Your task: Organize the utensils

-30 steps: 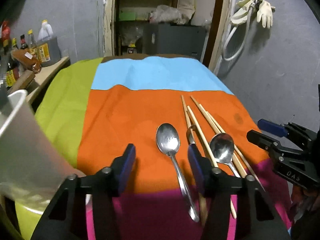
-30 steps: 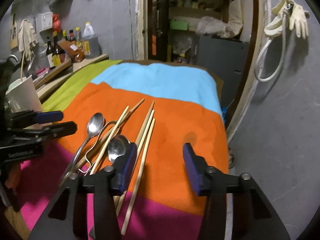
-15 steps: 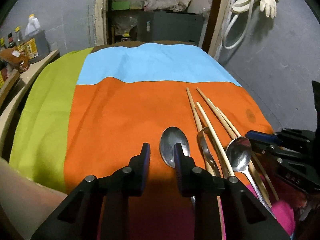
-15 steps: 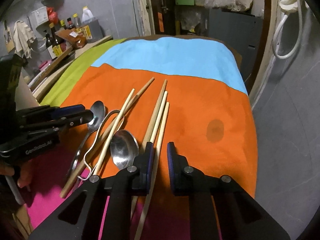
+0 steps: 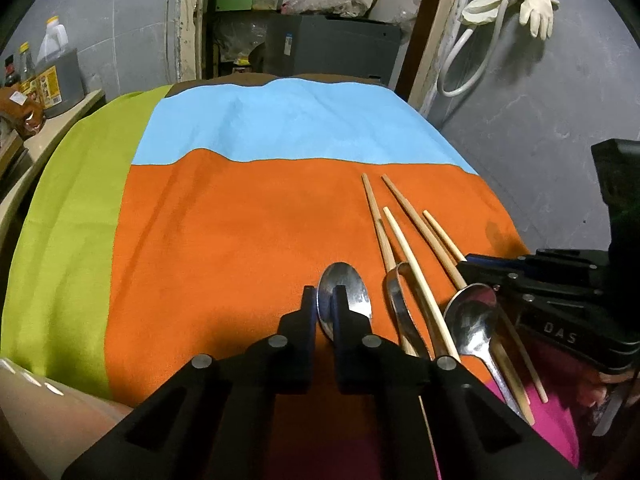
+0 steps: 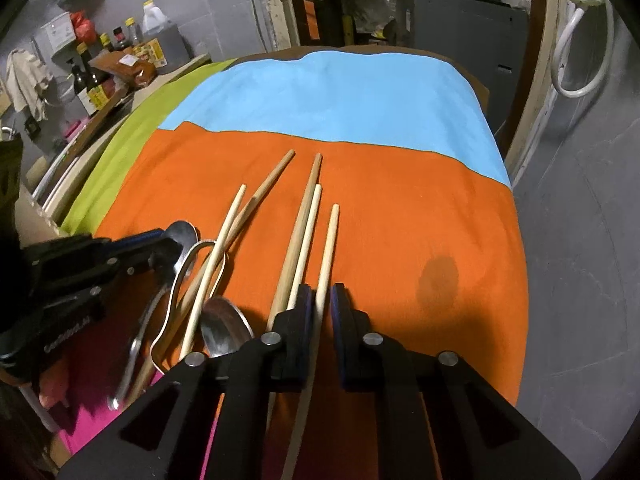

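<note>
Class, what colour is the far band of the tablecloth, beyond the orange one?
Light blue band, clearest in the right wrist view.

At the bottom centre, the right hand-held gripper (image 6: 320, 300) is closed on a pale chopstick (image 6: 327, 248), seemingly pinching it. More chopsticks (image 6: 298, 236) and a spoon (image 6: 224, 328) lie left of it on the orange cloth (image 6: 400, 200). The left hand-held gripper (image 6: 160, 246) enters from the left edge.

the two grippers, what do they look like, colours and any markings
Both are black plastic, two-finger tools with angular, triangular-cutout arms and round silver pivot bolts. The fingers carry dark blue pads. The left gripper shows pale lettering on its side in the right wrist view, too blurred to read. The right gripper bears "DAS" in the left wrist view. No cables or sleeves show.
</note>
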### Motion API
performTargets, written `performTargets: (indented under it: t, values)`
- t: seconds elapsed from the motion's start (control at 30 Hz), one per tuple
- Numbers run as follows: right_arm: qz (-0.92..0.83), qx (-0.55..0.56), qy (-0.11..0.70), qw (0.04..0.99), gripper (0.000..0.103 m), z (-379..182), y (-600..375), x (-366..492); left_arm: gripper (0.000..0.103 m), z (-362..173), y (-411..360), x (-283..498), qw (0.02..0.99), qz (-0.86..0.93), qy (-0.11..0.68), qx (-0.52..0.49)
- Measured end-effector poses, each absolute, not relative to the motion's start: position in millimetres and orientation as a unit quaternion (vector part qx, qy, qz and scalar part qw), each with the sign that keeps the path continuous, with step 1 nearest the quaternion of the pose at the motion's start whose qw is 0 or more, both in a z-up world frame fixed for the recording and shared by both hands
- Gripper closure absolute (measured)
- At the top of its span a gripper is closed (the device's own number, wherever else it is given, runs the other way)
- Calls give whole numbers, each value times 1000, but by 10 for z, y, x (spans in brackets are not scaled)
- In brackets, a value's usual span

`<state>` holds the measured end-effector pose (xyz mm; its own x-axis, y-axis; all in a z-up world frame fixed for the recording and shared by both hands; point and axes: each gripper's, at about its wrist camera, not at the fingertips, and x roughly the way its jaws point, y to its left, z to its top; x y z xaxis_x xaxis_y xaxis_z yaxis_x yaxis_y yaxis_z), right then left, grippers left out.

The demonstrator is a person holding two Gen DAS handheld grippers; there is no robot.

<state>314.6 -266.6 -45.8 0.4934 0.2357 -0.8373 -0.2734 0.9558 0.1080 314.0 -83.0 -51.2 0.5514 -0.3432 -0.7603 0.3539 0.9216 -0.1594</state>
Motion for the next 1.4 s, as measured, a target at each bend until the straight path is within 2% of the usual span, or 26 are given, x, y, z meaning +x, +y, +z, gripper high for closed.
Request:
performTargets:
  t: [0.2, 0.33, 0.87, 1.1, 1.4]
  values:
    - [147, 38, 474, 867, 100, -421, -2767, 3078, 103, -405, -872, 3011, 893, -195, 405, 20]
    - [146, 65, 432, 887, 100, -285, -2849, 2918, 103, -278, -863, 2851, 913, -179, 366, 32]
    - [145, 45, 123, 981, 100, 556, -2390, 2089, 103, 565, -587, 2105, 986, -105, 128, 24]
    - [180, 62, 32, 981, 100, 872, -1977, 2002, 103, 881, -163, 1919, 996, -64, 62, 27]
    - [247, 94, -5, 964, 100, 1091, -1344, 2112, 103, 1124, 699, 1741, 999, 3, 2, 35]
